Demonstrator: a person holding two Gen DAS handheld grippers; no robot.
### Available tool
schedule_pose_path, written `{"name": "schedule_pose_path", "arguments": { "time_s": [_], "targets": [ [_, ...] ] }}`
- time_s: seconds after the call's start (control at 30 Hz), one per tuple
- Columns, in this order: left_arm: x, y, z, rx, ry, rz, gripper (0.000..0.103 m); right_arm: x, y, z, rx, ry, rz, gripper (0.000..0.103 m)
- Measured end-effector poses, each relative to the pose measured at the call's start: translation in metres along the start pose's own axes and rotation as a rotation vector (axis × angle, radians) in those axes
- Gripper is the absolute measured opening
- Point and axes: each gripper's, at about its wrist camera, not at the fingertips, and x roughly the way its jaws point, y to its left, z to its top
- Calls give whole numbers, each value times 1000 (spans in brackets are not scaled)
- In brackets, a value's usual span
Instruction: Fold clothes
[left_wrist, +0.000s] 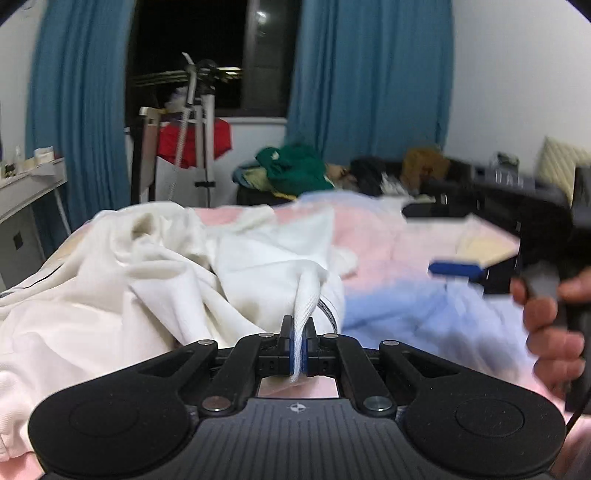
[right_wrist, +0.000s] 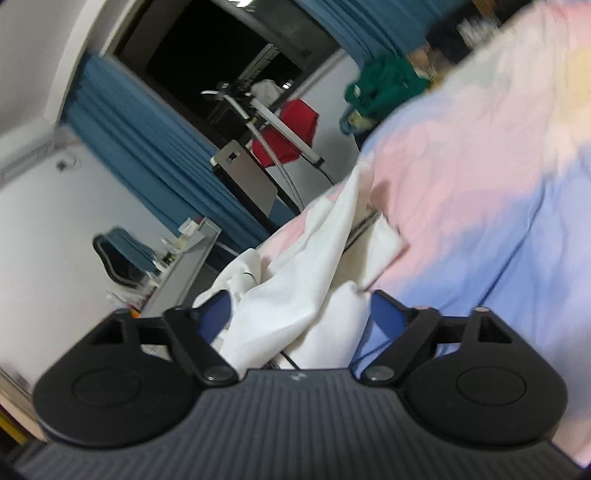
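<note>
A crumpled white garment (left_wrist: 155, 273) lies on a bed with a pink and blue sheet (left_wrist: 399, 295). My left gripper (left_wrist: 298, 332) is shut on a ribbed edge of the white garment, which rises as a taut strip from the jaws. My right gripper (right_wrist: 299, 306) is open, its blue pads wide apart, and a fold of the white garment (right_wrist: 295, 288) lies between them. The right gripper also shows blurred at the right of the left wrist view (left_wrist: 480, 254), held by a hand (left_wrist: 550, 325).
Blue curtains (left_wrist: 369, 85) frame a dark window behind the bed. A drying rack with a red cloth (left_wrist: 192, 136) stands at the back left. A pile of green clothes (left_wrist: 295, 166) and dark items lie beyond the bed. A desk (left_wrist: 26, 184) stands at the left.
</note>
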Motion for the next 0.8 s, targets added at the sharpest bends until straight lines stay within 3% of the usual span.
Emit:
{"name": "schedule_pose_path", "arguments": {
  "time_s": [0.27,0.43,0.57,0.67,0.73,0.8],
  "targets": [
    [7,24,-5,-22,-37,-72,4,88,-32,36,237,43,-21,74],
    [23,46,-12,-117,-68,-153,4,163,-30,63,125,47,-147,68],
    [38,64,-22,-170,-63,-209,4,213,-28,70,142,50,-178,60],
    [47,69,-27,-202,-65,-214,4,243,-10,72,34,34,-192,44],
    [52,71,-29,-217,-76,-225,4,261,-1,74,-25,46,-256,10],
    [53,72,-31,-229,-82,-235,4,276,6,76,-68,58,-321,5]
  ]
}}
